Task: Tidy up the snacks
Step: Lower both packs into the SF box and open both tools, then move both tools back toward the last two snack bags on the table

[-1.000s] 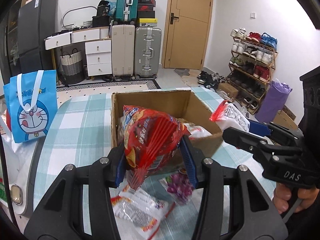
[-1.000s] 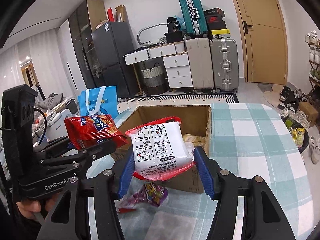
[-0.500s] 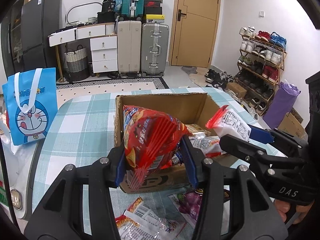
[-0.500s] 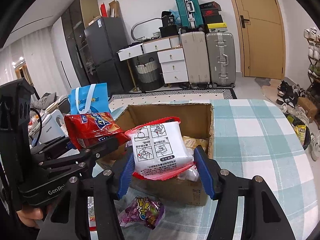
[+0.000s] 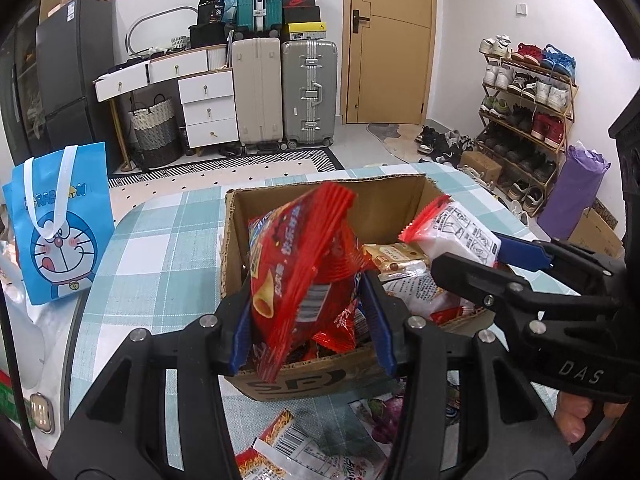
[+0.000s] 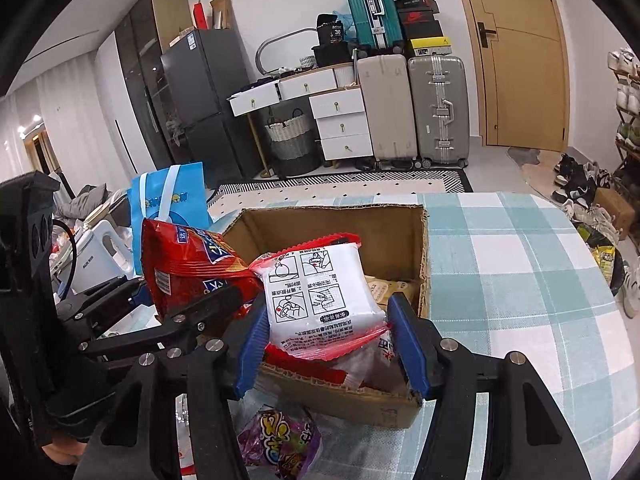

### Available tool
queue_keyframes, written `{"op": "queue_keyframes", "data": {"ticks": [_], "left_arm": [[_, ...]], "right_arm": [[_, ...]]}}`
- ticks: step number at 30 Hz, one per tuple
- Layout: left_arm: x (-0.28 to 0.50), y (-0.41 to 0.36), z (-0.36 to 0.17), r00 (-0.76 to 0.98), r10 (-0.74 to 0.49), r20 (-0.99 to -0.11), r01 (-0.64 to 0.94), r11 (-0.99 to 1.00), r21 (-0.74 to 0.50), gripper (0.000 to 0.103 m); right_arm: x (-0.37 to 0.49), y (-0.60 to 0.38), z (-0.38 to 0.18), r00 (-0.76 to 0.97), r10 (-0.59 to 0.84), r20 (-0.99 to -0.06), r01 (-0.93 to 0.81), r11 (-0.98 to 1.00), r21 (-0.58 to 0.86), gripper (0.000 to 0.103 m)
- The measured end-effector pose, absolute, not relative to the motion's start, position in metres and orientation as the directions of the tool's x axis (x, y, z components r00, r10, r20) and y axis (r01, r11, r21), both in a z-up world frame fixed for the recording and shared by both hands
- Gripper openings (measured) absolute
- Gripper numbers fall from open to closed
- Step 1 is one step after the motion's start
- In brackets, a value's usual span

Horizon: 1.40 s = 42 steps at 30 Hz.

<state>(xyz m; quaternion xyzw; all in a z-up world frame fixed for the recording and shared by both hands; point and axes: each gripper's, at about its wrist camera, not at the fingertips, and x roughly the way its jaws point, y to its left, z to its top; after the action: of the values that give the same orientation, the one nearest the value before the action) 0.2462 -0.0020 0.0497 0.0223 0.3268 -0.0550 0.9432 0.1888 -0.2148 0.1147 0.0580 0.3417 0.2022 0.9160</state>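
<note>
left tool (image 5: pixel 308 320) clenched on a red chip bag (image 5: pixel 298 264), blue pads pinching it low, bag tilted, top corner pointing up over the near-left part of the cardboard box (image 5: pixel 288 382). right tool (image 6: pixel 328 344) clenched on a white noodle pack (image 6: pixel 320 292) with red crimped edges, held upright over the near wall of the same box. in the left wrist view the right tool (image 5: pixel 496 258) comes in from the right with the white pack just beside the chip bag; bare fingers (image 5: pixel 576 424) show under its handle. in the right wrist view the left tool (image 6: pixel 192 312) comes in from the left with the red bag.

on the table (image 6: pixel 512 280), in front of the box: a purple candy bag (image 6: pixel 280 440) lying flat, and in the left view a white-and-red snack packet (image 5: pixel 296 452) at the bottom edge. table has a teal and white check cloth.

inside the box: several packets already, a tan one (image 5: pixel 394 254) toward the back right, red ones (image 5: pixel 336 332) near the front wall.

past the box on the left, a blue cartoon tote bag (image 5: pixel 60 220) stands upright beside the table edge. far back: suitcases (image 5: pixel 282 92), white drawers (image 5: pixel 206 108), woven basket (image 5: pixel 154 124), dark fridge (image 5: pixel 66 80), wood door (image 5: pixel 388 40), shoe rack (image 5: pixel 524 108) on the right.
</note>
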Motion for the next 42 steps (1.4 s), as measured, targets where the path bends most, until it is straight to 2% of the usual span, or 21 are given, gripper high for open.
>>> {"op": "queue_keyframes", "data": {"ticks": [8,14,15,17,19,20,22,27,33,42], "left_arm": [[0.262,-0.002,0.048,0.772,-0.09,-0.629,0.126,0.992,0.014,0.046],[0.258,0.001,0.048,0.763,-0.091,-0.64,0.14,0.99,0.026,0.047],[0.257,0.002,0.048,0.76,-0.095,-0.643,0.142,0.99,0.022,0.049],[0.251,0.007,0.05,0.758,-0.094,-0.646,0.134,0.991,0.013,0.065],[0.245,0.012,0.052,0.764,-0.087,-0.639,0.122,0.992,0.01,0.075],[0.24,0.015,0.054,0.767,-0.092,-0.634,0.121,0.993,0.002,0.08],[0.231,0.02,0.056,0.77,-0.103,-0.63,0.121,0.993,-0.014,0.08],[0.201,0.029,0.062,0.774,-0.08,-0.628,0.106,0.994,0.003,0.084],[0.157,0.029,0.071,0.789,-0.057,-0.612,0.107,0.993,0.045,0.085],[0.121,0.032,0.089,0.798,-0.057,-0.6,0.099,0.994,0.038,0.088]], "right_arm": [[0.204,-0.217,0.113,0.671,0.4,-0.625,-0.319,0.916,0.244,0.059],[0.197,-0.217,0.116,0.672,0.411,-0.616,-0.347,0.91,0.229,0.069],[0.193,-0.218,0.118,0.677,0.411,-0.61,-0.349,0.909,0.226,0.072],[0.187,-0.22,0.12,0.683,0.418,-0.599,-0.352,0.907,0.232,0.078],[0.179,-0.222,0.122,0.698,0.401,-0.593,-0.336,0.915,0.222,0.092],[0.174,-0.225,0.123,0.708,0.391,-0.589,-0.329,0.92,0.215,0.093],[0.166,-0.229,0.124,0.708,0.388,-0.59,-0.324,0.921,0.216,0.096],[0.14,-0.238,0.131,0.703,0.385,-0.598,-0.338,0.921,0.195,0.1],[0.102,-0.236,0.171,0.723,0.352,-0.595,-0.436,0.9,0.003,0.101],[0.07,-0.242,0.222,0.741,0.351,-0.572,-0.48,0.873,-0.086,0.102]]}}
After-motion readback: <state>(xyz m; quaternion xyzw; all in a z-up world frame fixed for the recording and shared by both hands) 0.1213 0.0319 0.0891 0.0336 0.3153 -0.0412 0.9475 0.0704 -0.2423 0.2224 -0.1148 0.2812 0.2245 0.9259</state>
